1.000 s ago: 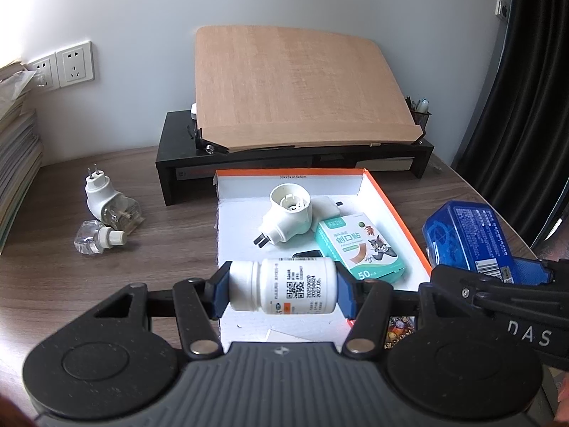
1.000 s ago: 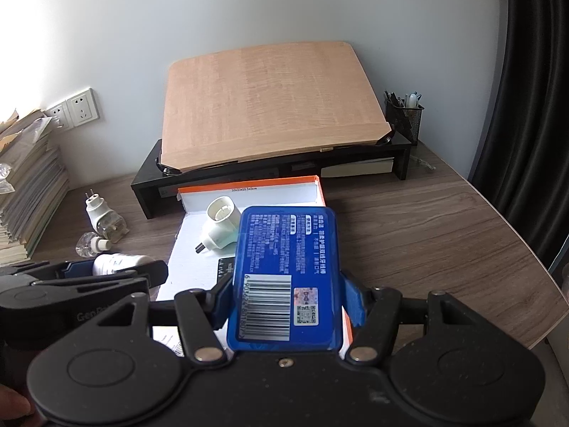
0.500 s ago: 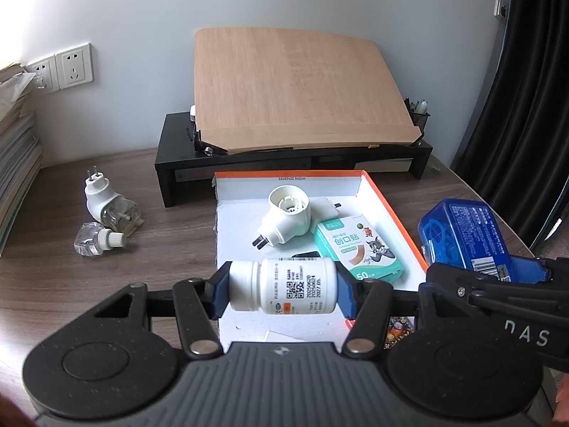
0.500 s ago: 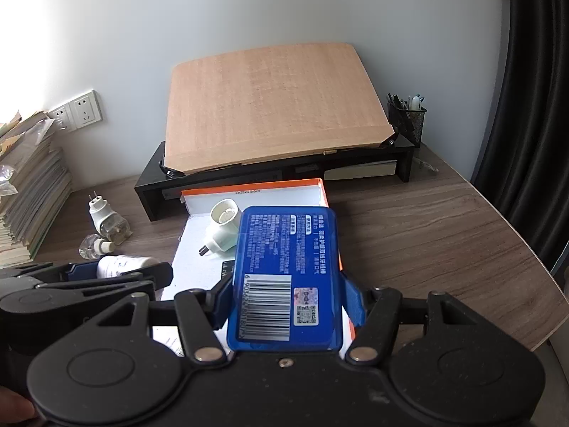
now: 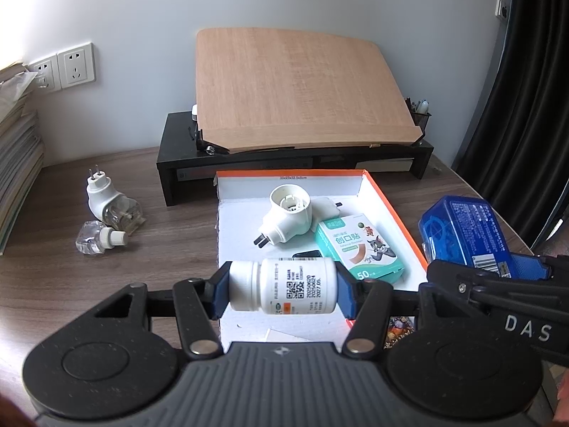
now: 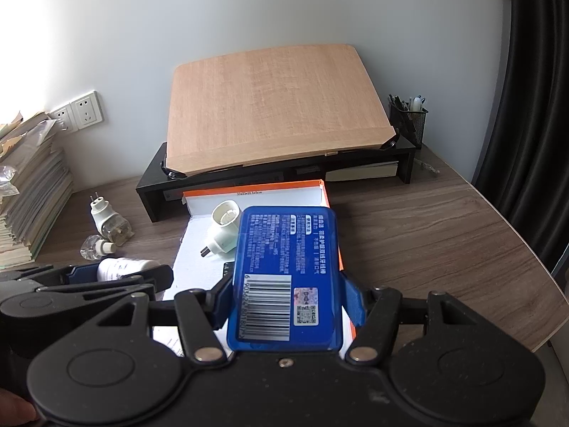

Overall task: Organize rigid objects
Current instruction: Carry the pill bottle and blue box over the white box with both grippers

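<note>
My left gripper (image 5: 282, 290) is shut on a white pill bottle (image 5: 284, 288), held sideways above the near end of the orange-rimmed white box (image 5: 398, 213). My right gripper (image 6: 288, 302) is shut on a flat blue plastic case (image 6: 286, 274), held above the box's right side; the case also shows in the left wrist view (image 5: 466, 235). In the box lie a white plug-in device (image 5: 288, 217), a teal plaster box (image 5: 359, 249) and a dark item partly hidden behind the bottle.
A second white plug-in device (image 5: 106, 199) and a clear refill bottle (image 5: 97, 242) lie on the wooden desk left of the box. A black monitor stand (image 5: 295, 163) carries a tilted wooden board (image 5: 298, 89). A paper stack (image 6: 32, 192) stands at left, a pen holder (image 6: 409, 121) at back right.
Both grippers have risen and drawn back slightly with their objects still held. The things in the box and on the desk have not moved.
</note>
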{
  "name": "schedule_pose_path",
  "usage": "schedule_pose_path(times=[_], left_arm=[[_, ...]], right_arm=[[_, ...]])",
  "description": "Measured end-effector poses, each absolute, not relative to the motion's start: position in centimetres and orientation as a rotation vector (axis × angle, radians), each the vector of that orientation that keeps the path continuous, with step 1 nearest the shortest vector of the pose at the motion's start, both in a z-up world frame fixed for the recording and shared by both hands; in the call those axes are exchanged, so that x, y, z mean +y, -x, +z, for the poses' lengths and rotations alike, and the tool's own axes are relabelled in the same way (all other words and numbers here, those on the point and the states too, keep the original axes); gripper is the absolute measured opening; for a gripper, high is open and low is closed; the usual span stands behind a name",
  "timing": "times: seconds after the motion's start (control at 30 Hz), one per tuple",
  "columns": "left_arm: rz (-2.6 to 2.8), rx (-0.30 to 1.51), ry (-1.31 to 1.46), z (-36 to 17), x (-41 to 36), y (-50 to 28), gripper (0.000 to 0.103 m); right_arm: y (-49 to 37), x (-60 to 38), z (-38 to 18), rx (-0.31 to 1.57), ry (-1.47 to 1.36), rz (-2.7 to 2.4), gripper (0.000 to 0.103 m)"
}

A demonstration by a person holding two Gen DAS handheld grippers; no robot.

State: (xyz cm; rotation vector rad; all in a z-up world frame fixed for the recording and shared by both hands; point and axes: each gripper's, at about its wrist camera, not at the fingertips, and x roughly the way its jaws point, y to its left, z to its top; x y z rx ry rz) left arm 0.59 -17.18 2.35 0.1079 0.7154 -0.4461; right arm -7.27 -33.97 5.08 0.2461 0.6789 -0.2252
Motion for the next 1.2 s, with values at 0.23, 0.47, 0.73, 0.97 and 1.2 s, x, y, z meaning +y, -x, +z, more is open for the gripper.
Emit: schedule_pose_path(times=[0.23, 0.47, 0.73, 0.97, 1.2], left_arm=[[-0.450, 0.714, -0.109, 2.40, -17.16, -0.61, 0.058], [-0.454, 0.712, -0.114, 2.40, -17.24, -0.60, 0.058], [-0.456, 0.711, -0.116, 2.37, -17.32, -0.79, 0.058], [-0.461, 0.720, -0.117, 2.14, -17.49, -0.99, 0.058], [-0.461, 0.725, -0.115, 2.00, -17.59, -1.31, 0.058]], right_arm=[[7.18, -34.05, 5.06, 0.679, -0.244, -0.223, 0.074], [7.16, -34.07, 5.04, 0.679, -0.242, -0.223, 0.074], [6.92, -34.09, 5.07, 0.677, -0.243, -0.222, 0.074], [6.67, -34.28, 4.86, 0.686, -0.245, -0.222, 0.074], [6.34, -34.32, 4.77, 0.688, -0.245, -0.222, 0.074]])
